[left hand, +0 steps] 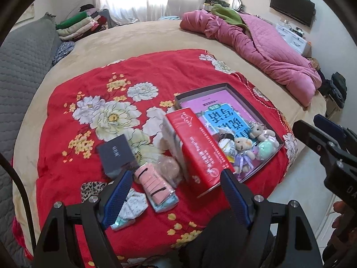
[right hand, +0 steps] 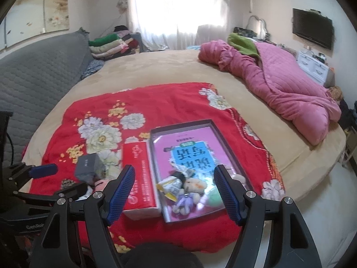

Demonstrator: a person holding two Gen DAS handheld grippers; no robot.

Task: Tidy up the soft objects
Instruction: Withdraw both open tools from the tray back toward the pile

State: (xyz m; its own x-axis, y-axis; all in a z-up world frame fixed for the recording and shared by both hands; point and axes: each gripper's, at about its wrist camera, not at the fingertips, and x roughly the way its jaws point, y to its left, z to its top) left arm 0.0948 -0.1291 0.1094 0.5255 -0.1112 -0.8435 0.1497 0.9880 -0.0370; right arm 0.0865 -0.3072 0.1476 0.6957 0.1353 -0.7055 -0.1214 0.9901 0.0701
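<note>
A shallow dark tray (left hand: 223, 87) (right hand: 183, 125) lies on the red floral blanket. It holds a pink book, small plush bears (left hand: 243, 145) (right hand: 194, 185) and a pale green ball (left hand: 266, 148) (right hand: 214, 198). A red carton (left hand: 200, 147) (right hand: 138, 178) lies along the tray's left side. Left of the carton sit a dark grey box (left hand: 116, 154) (right hand: 89, 169), a pink pack in clear wrap (left hand: 154, 183), a clear bag (left hand: 168, 167) and a white patterned cloth (left hand: 133, 203). My left gripper (left hand: 176, 173) (right hand: 55, 181) hovers open over the pink pack. My right gripper (right hand: 175, 169) (left hand: 323, 131) is open above the tray's near end, holding nothing.
The red blanket (left hand: 100, 84) covers part of a beige bed (right hand: 167, 67). A pink quilt (left hand: 267, 51) lies bunched at the far right. A grey padded headboard (left hand: 20, 55) stands on the left, folded clothes (right hand: 107, 47) behind it. White floor (right hand: 323, 201) runs along the bed's right side.
</note>
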